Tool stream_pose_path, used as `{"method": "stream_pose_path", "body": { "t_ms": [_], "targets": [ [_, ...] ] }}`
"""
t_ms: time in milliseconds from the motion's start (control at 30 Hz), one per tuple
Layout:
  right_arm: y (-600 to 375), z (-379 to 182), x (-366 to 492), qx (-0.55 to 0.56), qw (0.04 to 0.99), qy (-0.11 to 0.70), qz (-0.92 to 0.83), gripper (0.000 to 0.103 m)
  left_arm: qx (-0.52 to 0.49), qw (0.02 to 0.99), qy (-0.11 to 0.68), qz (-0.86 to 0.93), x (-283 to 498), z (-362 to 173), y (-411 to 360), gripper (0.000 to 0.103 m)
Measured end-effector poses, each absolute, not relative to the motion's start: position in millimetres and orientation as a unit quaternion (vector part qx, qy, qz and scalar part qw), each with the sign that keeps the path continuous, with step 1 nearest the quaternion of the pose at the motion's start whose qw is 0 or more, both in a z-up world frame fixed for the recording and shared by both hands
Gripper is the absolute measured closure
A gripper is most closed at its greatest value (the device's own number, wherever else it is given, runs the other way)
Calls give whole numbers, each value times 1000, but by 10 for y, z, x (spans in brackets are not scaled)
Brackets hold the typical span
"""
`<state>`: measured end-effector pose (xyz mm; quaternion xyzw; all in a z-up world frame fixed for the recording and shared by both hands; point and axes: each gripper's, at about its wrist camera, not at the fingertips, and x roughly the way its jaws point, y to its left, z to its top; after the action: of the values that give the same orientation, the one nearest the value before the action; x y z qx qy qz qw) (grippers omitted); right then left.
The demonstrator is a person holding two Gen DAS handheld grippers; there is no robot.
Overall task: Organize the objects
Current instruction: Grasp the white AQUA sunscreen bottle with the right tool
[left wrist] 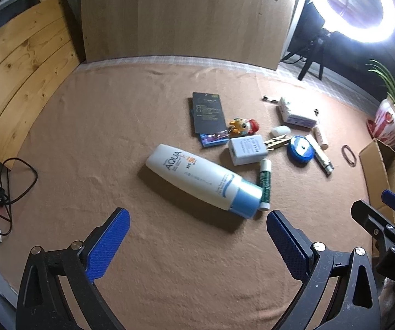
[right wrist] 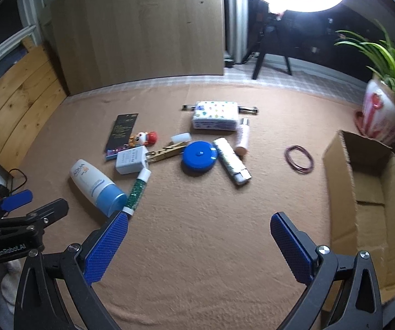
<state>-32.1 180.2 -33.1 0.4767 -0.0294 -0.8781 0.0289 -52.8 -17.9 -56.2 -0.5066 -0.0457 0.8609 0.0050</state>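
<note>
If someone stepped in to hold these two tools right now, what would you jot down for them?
Left tool: open, holding nothing, hovering before the sunscreen bottle.
Right tool: open, holding nothing, above bare cloth.
Things: bottle, glue stick, charger, clothespin, tape measure, lighter, tissue pack and rubber bands all lie loose on the cloth.
Box: on the right, looks empty.
Done: nothing visibly sorted.
Left: probably everything goes into the box.
</note>
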Motion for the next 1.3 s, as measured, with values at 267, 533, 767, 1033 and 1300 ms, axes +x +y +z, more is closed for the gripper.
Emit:
{"method": "stream_pose_path", "body": {
  "t_ms": [267, 533, 767, 1033, 1300],
  "targets": [
    [1527, -455, -591, 497, 91, -12, -863, 16, -513, -4, -54, 857, -605, -721, -300, 7],
    [1115, -580, -910, 528, 179, -10, -830, 34, -528, -10, -90, 844, -609, -883, -489, 14],
    [698, -841, -1163, 566, 232, -5, -791, 46, -530, -30, -116, 840, -548, -955, -694, 14],
    [468, -1027, -1329, 590, 239, -5, -771, 51, -530, -36, -132, 837, -527, -1009, -873, 18],
    [385, -1068, -1310, 616, 250, -29, -747, 54, -533, -30, -139, 834, -521, -1056, -921, 21]
  ]
}}
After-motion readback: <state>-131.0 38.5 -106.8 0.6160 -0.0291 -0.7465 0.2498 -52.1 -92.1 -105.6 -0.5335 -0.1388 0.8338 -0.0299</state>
